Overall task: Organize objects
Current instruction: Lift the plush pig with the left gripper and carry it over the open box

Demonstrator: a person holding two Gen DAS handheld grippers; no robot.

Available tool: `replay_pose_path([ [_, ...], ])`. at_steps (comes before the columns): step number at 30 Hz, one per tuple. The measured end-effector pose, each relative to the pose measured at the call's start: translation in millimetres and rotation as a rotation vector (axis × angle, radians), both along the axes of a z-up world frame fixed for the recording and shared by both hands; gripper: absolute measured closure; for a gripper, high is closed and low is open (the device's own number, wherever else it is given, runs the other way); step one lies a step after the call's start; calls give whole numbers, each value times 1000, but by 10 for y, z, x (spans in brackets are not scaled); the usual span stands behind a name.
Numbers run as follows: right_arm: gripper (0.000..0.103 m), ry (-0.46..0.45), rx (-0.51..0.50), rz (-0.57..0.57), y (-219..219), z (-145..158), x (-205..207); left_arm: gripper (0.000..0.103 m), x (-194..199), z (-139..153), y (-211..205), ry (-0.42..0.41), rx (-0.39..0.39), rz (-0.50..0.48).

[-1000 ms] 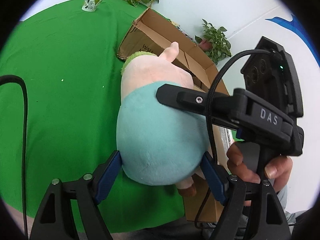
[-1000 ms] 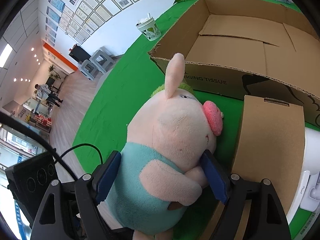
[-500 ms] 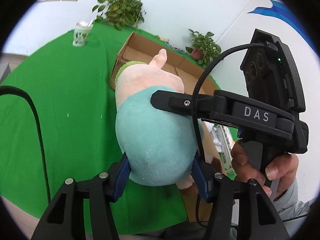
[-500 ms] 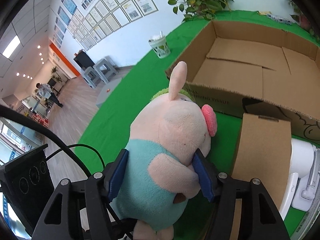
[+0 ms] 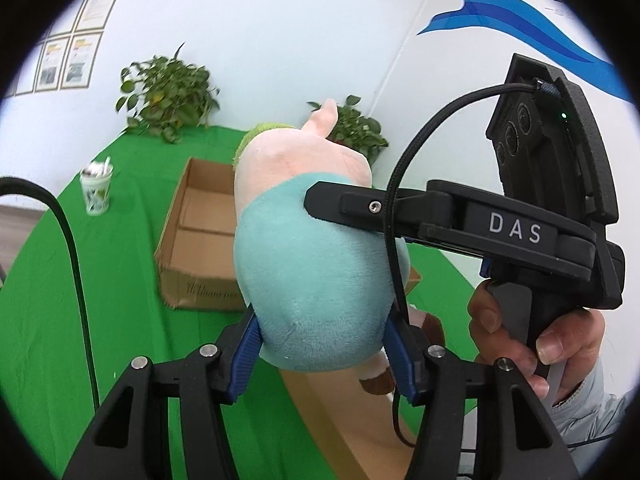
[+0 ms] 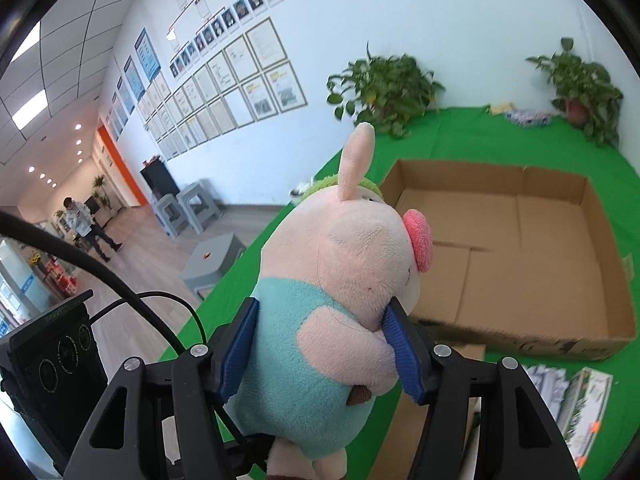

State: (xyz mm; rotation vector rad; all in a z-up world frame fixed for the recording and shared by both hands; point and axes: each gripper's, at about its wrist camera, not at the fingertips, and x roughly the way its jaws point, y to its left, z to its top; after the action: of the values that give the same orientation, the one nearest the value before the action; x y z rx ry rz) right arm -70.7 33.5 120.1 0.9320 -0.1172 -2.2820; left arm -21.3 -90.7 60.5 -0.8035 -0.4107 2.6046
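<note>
Both hand-held grippers, left (image 5: 322, 354) and right (image 6: 320, 344), are lifting the squeezed plush pig (image 5: 308, 248) off the tabletop (image 5: 120, 280); uneven pulling risks dropping it short of the box (image 6: 520, 256).

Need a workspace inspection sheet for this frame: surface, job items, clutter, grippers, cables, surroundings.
Surface: green cloth over the table.
Job's things: plush pig held up in the air; open box beyond it, nothing seen inside.
Clutter: cup; packets near the box.
Grippers: left gripper and right gripper both clamp the pig; jaws have just been closing.
Cables: black cable at left.
Surroundings: plants, framed papers on the wall, a person in the hallway.
</note>
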Motion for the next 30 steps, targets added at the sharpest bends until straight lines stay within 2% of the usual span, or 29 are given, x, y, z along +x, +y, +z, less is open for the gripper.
replay_pose_path([
  [8,45,85,-8,-65,207,580,-41,48,-271,353,24,52,-3,-22],
  [16,46,90,-29,-87,90,904,-543,48,-654,503,-152,51,-12,-10],
  [22,46,44,-44,-110,-139,804,-1115,48,-1008,437,-325,9,-21,-16],
  [30,46,-26,-11,-144,-445,369,-1791,48,-1527,202,-534,-66,10,-52],
])
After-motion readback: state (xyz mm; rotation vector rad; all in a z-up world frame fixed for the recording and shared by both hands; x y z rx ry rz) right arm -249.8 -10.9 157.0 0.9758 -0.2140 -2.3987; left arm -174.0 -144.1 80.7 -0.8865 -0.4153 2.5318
